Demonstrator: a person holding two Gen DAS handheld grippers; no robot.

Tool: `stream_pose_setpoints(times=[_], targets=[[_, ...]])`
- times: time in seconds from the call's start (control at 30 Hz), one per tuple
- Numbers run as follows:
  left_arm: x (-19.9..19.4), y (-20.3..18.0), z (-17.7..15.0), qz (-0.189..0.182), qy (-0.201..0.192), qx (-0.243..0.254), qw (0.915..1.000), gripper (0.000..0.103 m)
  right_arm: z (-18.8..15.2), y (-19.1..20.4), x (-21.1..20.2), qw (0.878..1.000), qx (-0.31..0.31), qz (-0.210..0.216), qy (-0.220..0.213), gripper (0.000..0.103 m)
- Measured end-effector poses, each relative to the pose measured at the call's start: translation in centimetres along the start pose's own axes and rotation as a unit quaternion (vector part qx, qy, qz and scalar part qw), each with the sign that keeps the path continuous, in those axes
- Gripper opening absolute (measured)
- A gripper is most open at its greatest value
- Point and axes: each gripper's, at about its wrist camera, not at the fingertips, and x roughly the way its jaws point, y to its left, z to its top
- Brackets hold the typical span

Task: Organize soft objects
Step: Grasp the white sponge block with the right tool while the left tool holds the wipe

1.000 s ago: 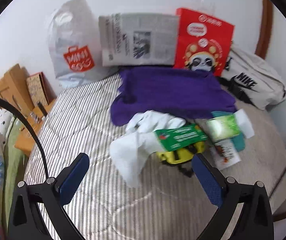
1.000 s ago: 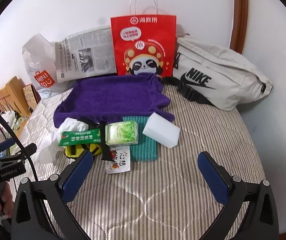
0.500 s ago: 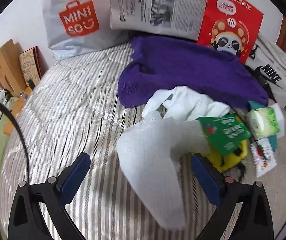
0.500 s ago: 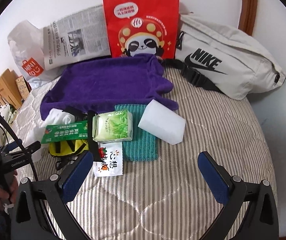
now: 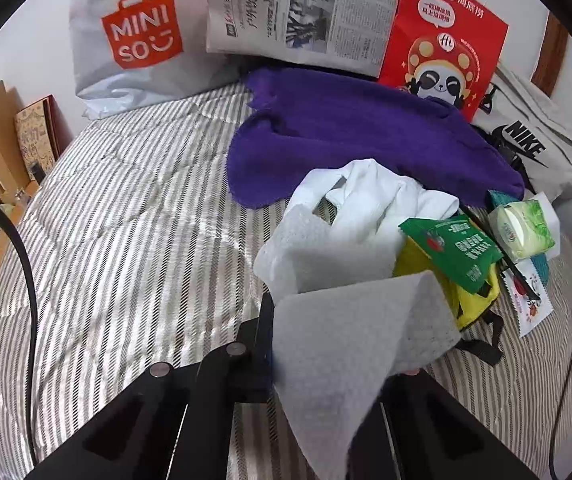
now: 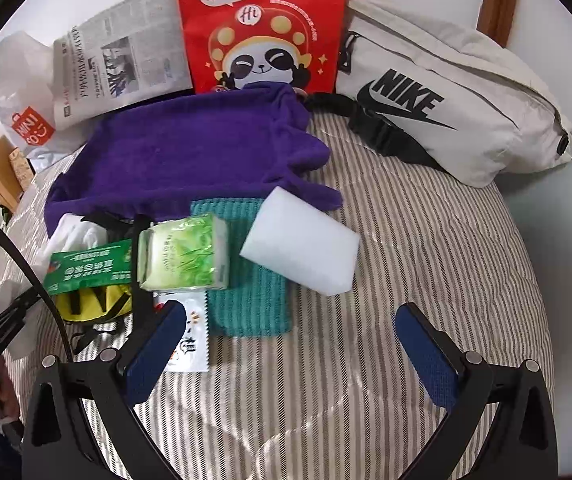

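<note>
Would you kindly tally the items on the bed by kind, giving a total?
Bags: 4 (Miniso bag, red panda bag, Nike bag, yellow pouch)
Cloths: 4 (purple towel, teal cloth, white paper towel, white garment)
Packets: 3 (green packet, tissue pack, white sachet)
Sponge: 1
Newspaper: 1
Total: 13

The white cloth point(image 5: 358, 344) looks thin, matt and dimpled. The towel point(image 6: 190, 152) is deep-piled purple terry. The sponge point(image 6: 302, 246) is smooth white foam. The tissue pack point(image 6: 184, 258) is glossy plastic; the quilt point(image 6: 426, 260) is striped cotton.
</note>
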Motion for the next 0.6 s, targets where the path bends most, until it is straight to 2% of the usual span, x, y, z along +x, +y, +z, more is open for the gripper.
stream_pose_setpoints(times=[0.17,0.3,0.47,0.6], targets=[[0.1,0.6,-0.4,-0.005,-0.005,-0.015,0.9999,0.009,0.6,-1.4,0.7,1.0,0.023,-0.003,-0.01,0.103],[-0.1,0.8,-0.9,-0.007,-0.024,-0.019,0.9995,0.009,1.2,-2.2,1.5,0.999,0.047,0.012,-0.011,0.103],[-0.2,0.6,-1.0,-0.005,-0.031,-0.016,0.9994,0.009,2.0,-3.0,3.9,0.996,0.087,0.012,0.01,0.103],[-0.2,0.7,-1.0,-0.007,-0.031,-0.018,0.9993,0.01,2.6,-3.5,5.4,0.992,0.122,0.031,0.022,0.103]])
